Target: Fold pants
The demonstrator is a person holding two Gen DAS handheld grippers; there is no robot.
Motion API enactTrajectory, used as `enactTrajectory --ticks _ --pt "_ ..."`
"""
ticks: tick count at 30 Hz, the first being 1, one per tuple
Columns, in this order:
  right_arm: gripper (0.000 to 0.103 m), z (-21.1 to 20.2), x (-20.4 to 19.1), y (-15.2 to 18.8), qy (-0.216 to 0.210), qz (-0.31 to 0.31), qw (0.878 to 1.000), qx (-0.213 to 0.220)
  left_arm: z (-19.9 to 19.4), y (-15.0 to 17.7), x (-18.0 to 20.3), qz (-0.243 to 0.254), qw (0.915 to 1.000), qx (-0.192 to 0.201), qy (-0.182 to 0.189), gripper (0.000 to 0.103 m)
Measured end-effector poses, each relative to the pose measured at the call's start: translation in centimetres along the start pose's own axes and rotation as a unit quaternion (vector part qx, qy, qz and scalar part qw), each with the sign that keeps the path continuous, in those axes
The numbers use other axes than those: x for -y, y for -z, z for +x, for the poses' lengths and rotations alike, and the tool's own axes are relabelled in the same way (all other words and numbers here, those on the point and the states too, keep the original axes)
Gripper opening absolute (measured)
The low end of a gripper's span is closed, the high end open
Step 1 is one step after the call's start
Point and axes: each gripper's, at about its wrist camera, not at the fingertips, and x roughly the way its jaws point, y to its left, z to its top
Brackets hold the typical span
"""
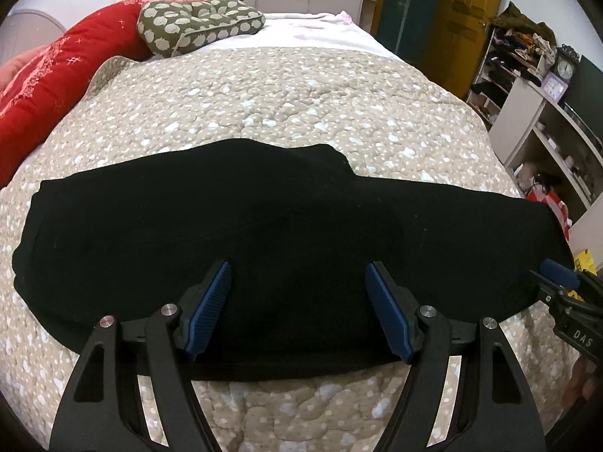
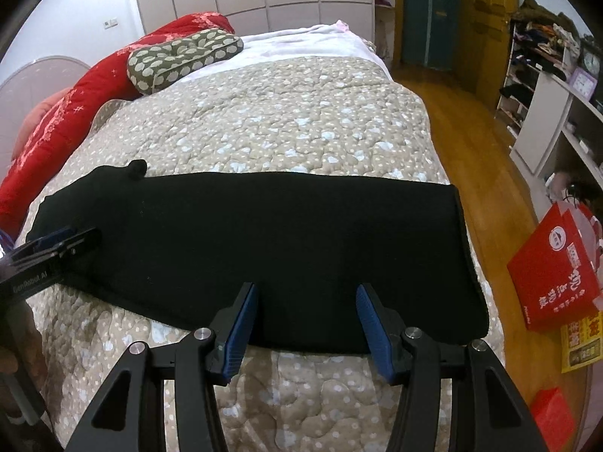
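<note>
Black pants lie flat in a long band across the beige quilted bed cover, running left to right. My left gripper hovers open over their near edge, with the cloth lying flat under its blue pads and nothing pinched. In the right wrist view the pants end in a straight hem near the bed's right side. There my right gripper stands open above the near edge. Each gripper shows in the other's view: the right one at the far right, the left one at the far left.
A red quilt and a spotted green pillow lie at the bed's far left. Shelves full of items stand on the right. A red bag sits on the wooden floor beside the bed.
</note>
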Motion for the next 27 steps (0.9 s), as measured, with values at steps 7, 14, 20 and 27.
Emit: enactTrajectory --ticks 7,14,20,27 --pt "0.053 0.1 0.0 0.0 -0.002 0.002 1.0 0.002 0.0 0.2 0.2 -0.002 0.9999 0.007 -0.01 0.073" --pt "0.053 0.1 0.0 0.1 -0.002 0.002 1.0 0.001 0.1 0.3 0.6 0.003 0.9997 0.008 -0.022 0.073" --pt "0.053 0.1 0.0 0.1 -0.003 0.001 1.0 0.001 0.1 0.3 0.7 0.004 0.9997 0.009 -0.023 0.074" --pt "0.053 -0.7 1.3 0.5 -0.024 0.009 1.0 -0.012 -0.3 -1.4 1.9 0.013 0.9993 -0.015 0.033 0.074"
